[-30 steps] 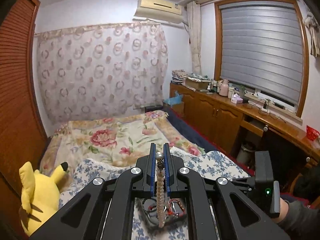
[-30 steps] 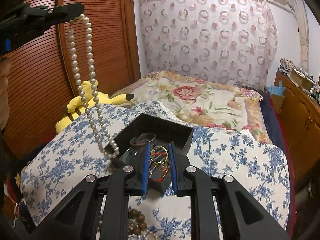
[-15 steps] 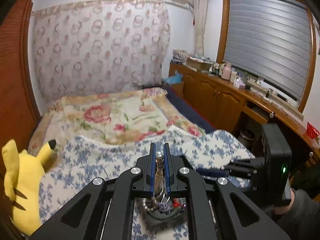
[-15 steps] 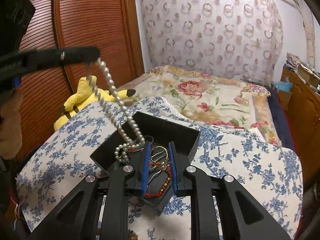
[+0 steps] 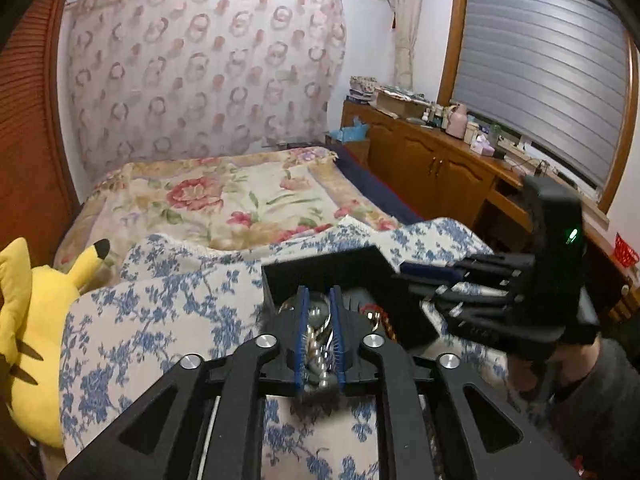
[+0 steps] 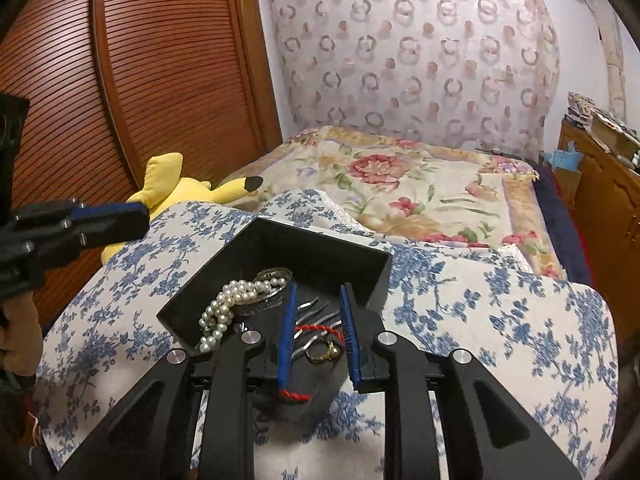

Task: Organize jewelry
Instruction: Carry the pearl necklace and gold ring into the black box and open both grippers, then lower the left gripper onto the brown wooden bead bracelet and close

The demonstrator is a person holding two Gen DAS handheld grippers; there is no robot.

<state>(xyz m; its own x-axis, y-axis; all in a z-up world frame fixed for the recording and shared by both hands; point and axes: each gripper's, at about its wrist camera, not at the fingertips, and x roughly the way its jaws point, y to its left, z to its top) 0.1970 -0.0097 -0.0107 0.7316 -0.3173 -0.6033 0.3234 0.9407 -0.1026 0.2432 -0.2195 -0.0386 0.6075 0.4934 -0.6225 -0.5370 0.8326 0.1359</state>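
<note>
The pearls (image 6: 228, 308) now lie in the black box (image 6: 320, 248), no longer hanging from the left gripper (image 5: 319, 312), w/ rings & red cord (image 6: 320, 330). Left gripper slightly apart, holding nothing; right gripper (image 6: 318, 316) open, empty.

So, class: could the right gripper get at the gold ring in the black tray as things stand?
Probably yes. The right gripper is open, its fingers either side of the gold ring, with nothing over it. The red cord lying alongside might get caught.

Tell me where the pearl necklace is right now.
In the right wrist view the pearl necklace lies heaped in the left part of the black tray on the floral quilt, beside a silver bangle.
</note>
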